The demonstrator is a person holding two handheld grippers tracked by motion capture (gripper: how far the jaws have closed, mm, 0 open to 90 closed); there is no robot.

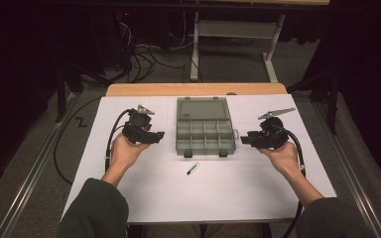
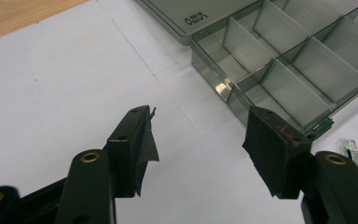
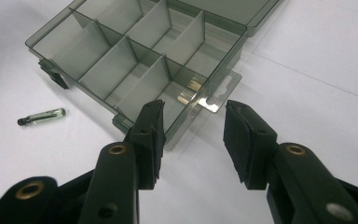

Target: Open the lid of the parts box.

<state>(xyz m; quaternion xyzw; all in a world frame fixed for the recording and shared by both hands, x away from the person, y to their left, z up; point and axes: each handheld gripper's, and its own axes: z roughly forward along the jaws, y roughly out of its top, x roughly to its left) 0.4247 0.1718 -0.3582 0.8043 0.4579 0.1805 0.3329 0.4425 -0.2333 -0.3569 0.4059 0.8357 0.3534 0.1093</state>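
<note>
thing: small vial (image 1: 192,168) on the white table (image 1: 144,198), just in front of the open organizer box (image 1: 204,130) | axis: slanted, cap toward person | nearer: about midway between both | left gripper (image 1: 151,135) released, empty | right gripper (image 1: 248,139) released, empty

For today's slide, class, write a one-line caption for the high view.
Open divided box on a white table, flanked by left tongs and right tongs, a small vial lying in front.
</note>
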